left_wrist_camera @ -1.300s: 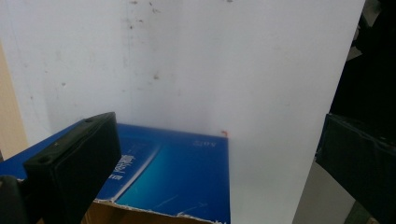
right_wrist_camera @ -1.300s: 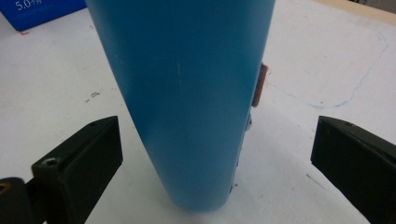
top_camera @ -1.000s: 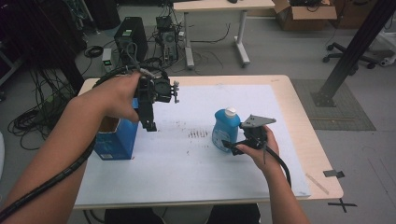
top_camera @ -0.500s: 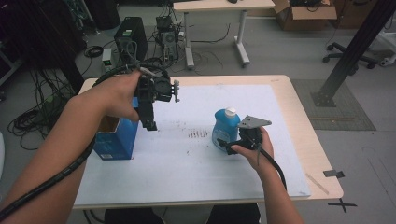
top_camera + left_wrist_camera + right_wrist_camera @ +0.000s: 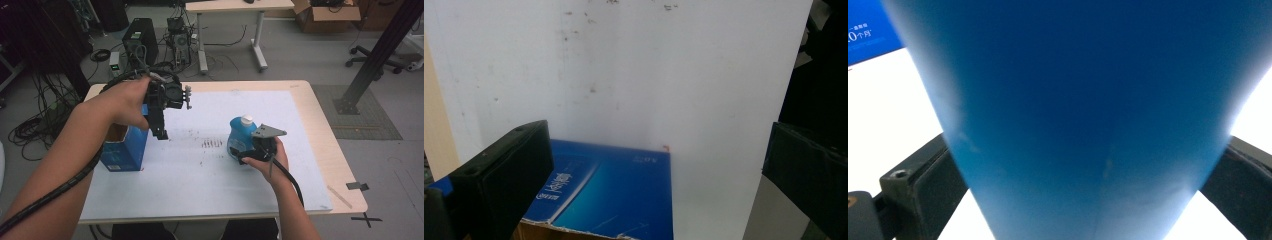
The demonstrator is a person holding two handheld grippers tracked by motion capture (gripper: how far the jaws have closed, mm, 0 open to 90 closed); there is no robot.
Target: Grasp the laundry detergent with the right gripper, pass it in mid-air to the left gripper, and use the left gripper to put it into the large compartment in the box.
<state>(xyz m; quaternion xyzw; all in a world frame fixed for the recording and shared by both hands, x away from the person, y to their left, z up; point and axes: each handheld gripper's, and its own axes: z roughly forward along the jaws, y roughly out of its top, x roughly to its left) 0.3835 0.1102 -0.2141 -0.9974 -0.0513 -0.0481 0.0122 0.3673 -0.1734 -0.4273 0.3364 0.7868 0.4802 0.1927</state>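
The right gripper point(image 5: 248, 149) has closed on the blue plastic bottle point(image 5: 240, 136), standing mid-worktop point(image 5: 300, 150). The left gripper point(image 5: 161, 131) hangs wide open, empty, over the open blue cardboard box point(image 5: 122, 150); boxing likely remains.

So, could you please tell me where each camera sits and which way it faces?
High view: above the person's side, facing forward and down on the table; both forearms, left gripper, right gripper.
Left gripper view: looks down between open jaws at the blue box.
Right gripper view: close behind the blue bottle, a jaw at either side.
Shared: box and white sheet.
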